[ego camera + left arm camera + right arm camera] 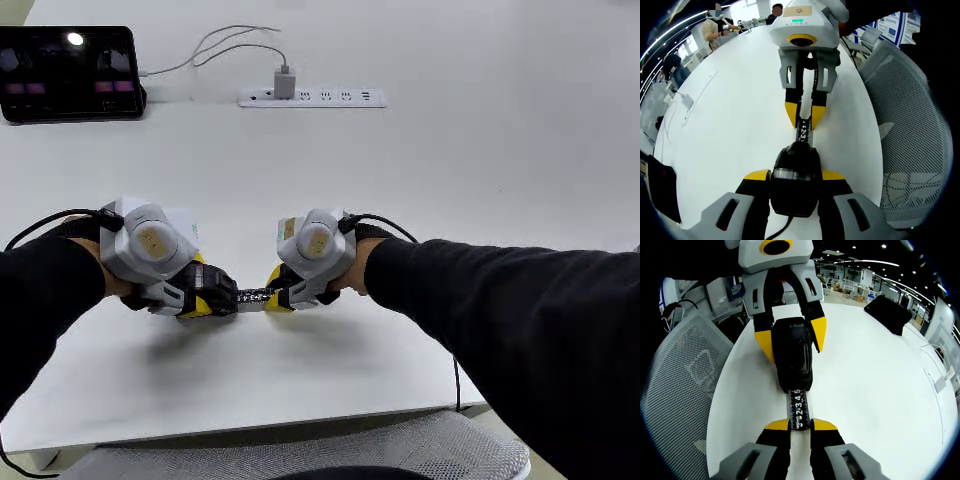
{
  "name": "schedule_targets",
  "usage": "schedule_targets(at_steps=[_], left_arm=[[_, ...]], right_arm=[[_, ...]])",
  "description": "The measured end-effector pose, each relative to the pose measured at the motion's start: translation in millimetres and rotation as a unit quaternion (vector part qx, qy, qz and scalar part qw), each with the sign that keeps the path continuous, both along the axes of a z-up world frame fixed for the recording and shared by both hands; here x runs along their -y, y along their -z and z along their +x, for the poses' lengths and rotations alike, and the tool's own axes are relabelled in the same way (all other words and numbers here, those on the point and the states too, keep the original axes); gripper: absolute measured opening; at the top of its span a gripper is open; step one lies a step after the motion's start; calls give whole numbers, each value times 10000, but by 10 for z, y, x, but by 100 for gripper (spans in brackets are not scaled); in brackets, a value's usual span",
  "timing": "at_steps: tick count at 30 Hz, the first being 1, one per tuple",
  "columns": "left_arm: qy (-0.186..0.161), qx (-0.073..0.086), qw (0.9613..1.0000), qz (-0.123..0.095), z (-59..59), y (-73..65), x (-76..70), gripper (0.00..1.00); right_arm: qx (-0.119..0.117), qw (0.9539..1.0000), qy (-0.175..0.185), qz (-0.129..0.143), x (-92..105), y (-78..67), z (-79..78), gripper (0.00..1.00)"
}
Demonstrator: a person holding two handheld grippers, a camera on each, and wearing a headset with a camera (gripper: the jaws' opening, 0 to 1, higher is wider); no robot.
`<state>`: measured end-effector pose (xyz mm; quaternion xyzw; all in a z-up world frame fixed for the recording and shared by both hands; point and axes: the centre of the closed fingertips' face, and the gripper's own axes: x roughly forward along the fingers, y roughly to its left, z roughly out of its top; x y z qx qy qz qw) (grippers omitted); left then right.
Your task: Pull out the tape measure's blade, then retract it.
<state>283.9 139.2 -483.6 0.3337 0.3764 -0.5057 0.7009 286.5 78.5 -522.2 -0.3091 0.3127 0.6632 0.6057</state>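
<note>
Showing 2-3-4-5, blade [798, 410] from tape measure [794, 352]

The head view looks down and forward onto the desk [420, 180] from above. Both gripper views sit low and close, seemingly near desk level, facing each other. One frames the right hand-held gripper [805, 115], the other the left hand-held gripper [791, 342], and they share the tape measure [795, 182] and its blade [798, 410].

I count two grippers, one left gripper [205, 292] and one right gripper [280, 296], and one tape measure [222, 290] with one blade [798, 409]. There is one table [450, 170], and on it one tablet [68, 72], one power strip [312, 97] and one charger [285, 82]. I also count one mesh chair [400, 450].
</note>
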Motion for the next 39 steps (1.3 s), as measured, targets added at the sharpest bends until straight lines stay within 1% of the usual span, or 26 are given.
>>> schedule_targets(at_steps=[17,22,30,36,39], left_arm=[[-1,-2,10000,-35,-1,3,2,31],[-25,3,10000,-62,7,5,0,31],[-28,0,10000,-47,4,4,6,31],[-28,3,10000,-54,1,1,5,31],[-24,-5,10000,-68,1,-1,6,31]], right_arm=[[7,10000,-21,-42,118,6,32,11],[13,10000,9,-68,155,11,44,11],[21,10000,9,-97,212,10,39,11],[-20,9999,70,-120,256,9,41,11],[6,9999,62,-124,276,9,43,11]])
